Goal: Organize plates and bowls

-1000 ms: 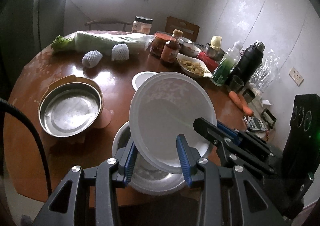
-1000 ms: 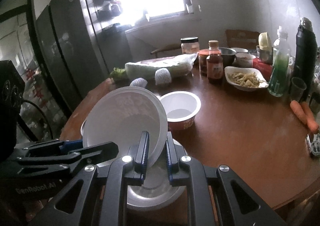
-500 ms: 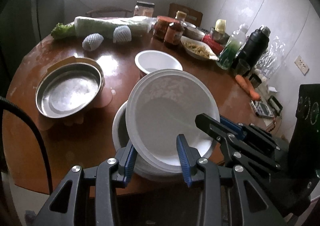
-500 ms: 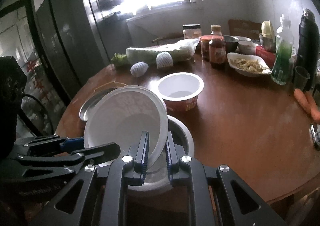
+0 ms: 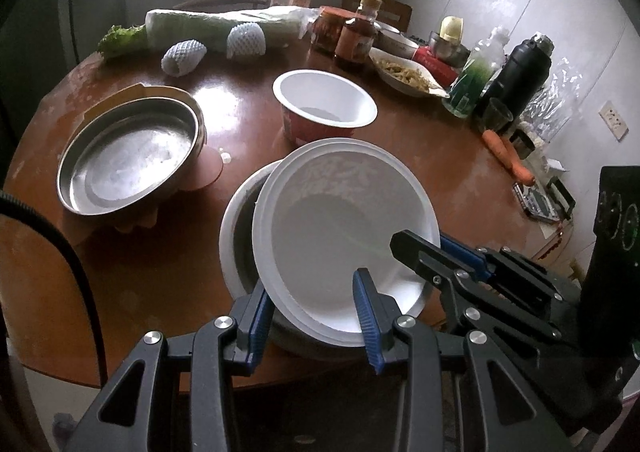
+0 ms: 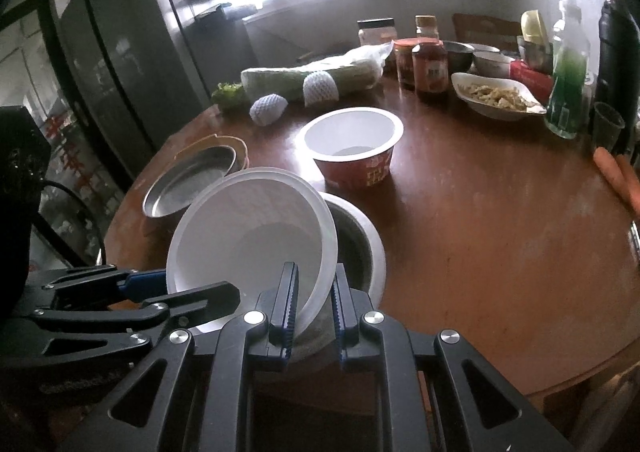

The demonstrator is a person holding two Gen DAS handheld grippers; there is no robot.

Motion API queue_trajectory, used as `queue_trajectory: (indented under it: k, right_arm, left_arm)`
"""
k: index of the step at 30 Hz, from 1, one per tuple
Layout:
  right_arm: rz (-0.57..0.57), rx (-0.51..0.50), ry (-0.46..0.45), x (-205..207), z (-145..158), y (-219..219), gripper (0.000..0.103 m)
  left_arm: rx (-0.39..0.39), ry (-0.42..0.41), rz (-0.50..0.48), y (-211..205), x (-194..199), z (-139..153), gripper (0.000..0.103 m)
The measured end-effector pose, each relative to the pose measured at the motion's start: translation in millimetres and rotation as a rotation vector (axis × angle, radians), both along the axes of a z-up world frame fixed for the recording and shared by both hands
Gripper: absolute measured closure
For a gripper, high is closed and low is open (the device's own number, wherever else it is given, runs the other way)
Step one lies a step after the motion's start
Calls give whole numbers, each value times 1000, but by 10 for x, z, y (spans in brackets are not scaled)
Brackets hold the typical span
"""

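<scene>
The right gripper pinches the white plastic bowl's rim, tilted over the steel-lined bowl; the left gripper stands spread. Judged nesting step: next, lower it level, release. The noodle cup waits at twelve o'clock.

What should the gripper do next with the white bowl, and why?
Probably lower it a little further and let go. The right gripper pinches the white bowl's rim, and it hangs tilted over the white-rimmed bowl below.
</scene>
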State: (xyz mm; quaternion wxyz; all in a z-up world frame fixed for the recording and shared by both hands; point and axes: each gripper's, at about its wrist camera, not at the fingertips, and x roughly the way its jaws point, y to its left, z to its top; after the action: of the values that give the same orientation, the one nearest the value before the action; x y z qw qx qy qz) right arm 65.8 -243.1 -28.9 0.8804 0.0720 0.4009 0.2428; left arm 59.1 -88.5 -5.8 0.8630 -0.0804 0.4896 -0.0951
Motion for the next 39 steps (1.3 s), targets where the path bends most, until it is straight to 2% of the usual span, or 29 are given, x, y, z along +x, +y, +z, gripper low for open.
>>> queue_trajectory:
  k: [9, 32, 39]
  right_arm:
    - [-9, -20, 17, 38, -69, 11, 85]
    - [-45, -66, -1, 53, -98, 27, 85]
    - [-49, -71, -10, 48, -78, 31, 81]
  left_arm:
    - [13, 13, -1, -9, 35, -65, 64]
    - [33, -24, 21, 49, 42, -39, 63]
    - [47, -37, 28, 45, 20, -20, 63]
